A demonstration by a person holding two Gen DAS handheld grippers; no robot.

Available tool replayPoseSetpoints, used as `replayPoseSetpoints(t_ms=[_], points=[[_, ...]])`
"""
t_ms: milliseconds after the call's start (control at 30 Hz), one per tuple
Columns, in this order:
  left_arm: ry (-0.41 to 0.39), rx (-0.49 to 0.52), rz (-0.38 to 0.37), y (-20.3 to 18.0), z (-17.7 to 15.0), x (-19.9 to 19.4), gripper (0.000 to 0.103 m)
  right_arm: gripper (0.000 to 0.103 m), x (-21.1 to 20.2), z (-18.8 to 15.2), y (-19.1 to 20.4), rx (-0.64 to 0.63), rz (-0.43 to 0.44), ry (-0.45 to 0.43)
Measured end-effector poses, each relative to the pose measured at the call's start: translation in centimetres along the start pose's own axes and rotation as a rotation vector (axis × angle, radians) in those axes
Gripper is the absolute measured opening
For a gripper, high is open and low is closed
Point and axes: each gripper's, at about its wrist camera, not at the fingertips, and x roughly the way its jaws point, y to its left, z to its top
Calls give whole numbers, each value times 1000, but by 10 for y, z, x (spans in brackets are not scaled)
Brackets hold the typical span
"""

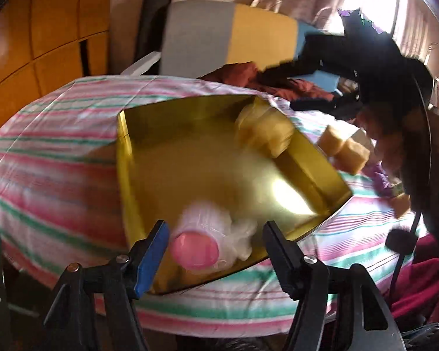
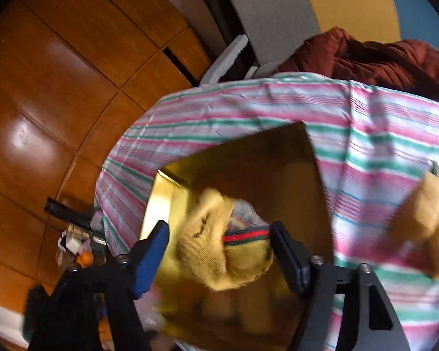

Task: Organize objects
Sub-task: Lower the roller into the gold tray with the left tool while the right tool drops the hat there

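Note:
A shiny gold tray (image 1: 125,152) lies on the striped cloth. In the left wrist view my left gripper (image 1: 215,228) is open over the tray's near corner. A clear plastic item with a pink cap (image 1: 194,250) lies between its fingers, with a wide gap to the right finger. In the right wrist view my right gripper (image 2: 219,228) is open above the tray (image 2: 278,158). A yellow plush toy (image 2: 207,257) with a red and green band sits blurred between its fingers, and the pads do not press it. The same plush (image 1: 263,130) shows blurred at the tray's far corner.
The table wears a pink, green and white striped cloth (image 1: 52,146). Yellow spongy pieces (image 1: 345,149) lie right of the tray, under a person's dark sleeve (image 1: 395,93). A rust-red jacket (image 2: 380,55) and a grey chair (image 2: 272,14) are behind the table; a wooden floor (image 2: 44,102) is on the left.

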Motion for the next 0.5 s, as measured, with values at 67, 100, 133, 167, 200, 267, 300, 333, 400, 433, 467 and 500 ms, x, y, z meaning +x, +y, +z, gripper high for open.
replayPoseSetpoints(t_ms=[67,100,133,167,200,267,300,333,400,433,467,500], points=[[0,-13,10,2,3,8,72,76,3,2,10,3,1,2],[-5,-20,14,2,6,7,72,77,2,1,13,-4,-1,-3],[-13,-32,12,4,8,5,72,80,0,-3,16,-21,-7,-5],[-21,-43,10,6,9,2,72,82,-1,-5,17,-32,-13,-4],[-30,-50,14,2,13,5,72,84,-3,-10,18,-40,-20,0],[-58,-55,26,2,17,-4,72,86,-7,-22,15,-50,-46,4],[-69,-56,32,0,16,-12,72,86,-7,-26,14,-58,-59,7],[-81,-60,42,-2,18,-18,72,88,-10,-31,13,-66,-69,8],[-103,-66,59,-4,24,-27,72,89,-14,-43,11,-87,-102,3],[-113,-67,66,-6,26,-32,72,90,-17,-50,11,-103,-125,-4],[-128,-71,81,-9,29,-36,72,91,-19,-56,12,-120,-147,-11],[-138,-77,92,-10,31,-39,72,92,-22,-63,12,-135,-169,-19]])
